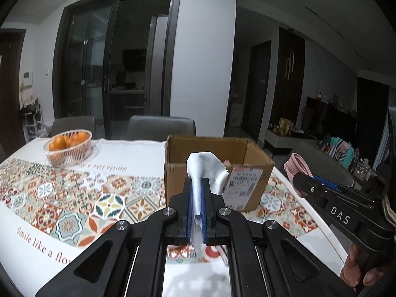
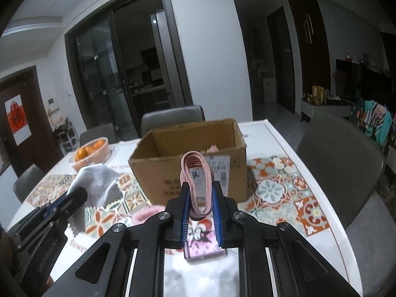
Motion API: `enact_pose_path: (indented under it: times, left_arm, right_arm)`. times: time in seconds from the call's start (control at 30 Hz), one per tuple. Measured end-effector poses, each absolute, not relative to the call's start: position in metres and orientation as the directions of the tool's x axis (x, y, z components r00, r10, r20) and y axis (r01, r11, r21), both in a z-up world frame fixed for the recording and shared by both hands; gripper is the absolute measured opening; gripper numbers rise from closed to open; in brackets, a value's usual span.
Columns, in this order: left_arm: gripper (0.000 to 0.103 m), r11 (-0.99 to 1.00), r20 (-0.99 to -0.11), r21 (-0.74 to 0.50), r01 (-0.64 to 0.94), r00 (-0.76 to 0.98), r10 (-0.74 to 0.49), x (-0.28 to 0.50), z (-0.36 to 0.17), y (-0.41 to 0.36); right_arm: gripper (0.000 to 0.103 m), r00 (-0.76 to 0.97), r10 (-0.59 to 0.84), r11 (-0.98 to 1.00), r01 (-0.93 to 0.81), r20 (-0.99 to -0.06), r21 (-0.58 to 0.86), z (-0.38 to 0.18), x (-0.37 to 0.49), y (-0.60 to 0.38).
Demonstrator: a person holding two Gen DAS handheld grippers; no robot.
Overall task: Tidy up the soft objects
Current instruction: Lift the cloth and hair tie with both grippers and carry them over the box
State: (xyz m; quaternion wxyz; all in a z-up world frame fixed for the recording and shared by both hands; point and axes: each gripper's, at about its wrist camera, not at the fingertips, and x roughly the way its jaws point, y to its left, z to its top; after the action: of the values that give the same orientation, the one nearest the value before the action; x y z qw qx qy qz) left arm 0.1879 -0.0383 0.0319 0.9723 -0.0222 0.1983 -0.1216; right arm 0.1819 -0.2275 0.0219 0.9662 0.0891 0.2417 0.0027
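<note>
My left gripper is shut on a white-grey cloth and holds it above the table, just in front of an open cardboard box. My right gripper is shut on a bundle of pink elastic bands with a card tag hanging below, also raised in front of the box. Something pink lies inside the box. In the right wrist view the left gripper and the cloth show at the left. In the left wrist view the right gripper and the bands show at the right.
A basket of oranges stands at the table's far left. The table has a patterned tile cloth. Grey chairs stand behind it, another chair at its right. A fluffy pink item lies on the table near the box.
</note>
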Motion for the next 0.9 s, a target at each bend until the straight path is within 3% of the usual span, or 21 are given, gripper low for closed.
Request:
enact_pose_path:
  times: [0.9]
  left_arm:
    - [0.008,0.974,-0.313,-0.058,0.22,0.922,-0.227,0.27,0.051,-0.051]
  right_arm:
    - [0.018,0.923,0.048,0.989,0.011,-0.381,0.15,0.045,0.25,-0.225]
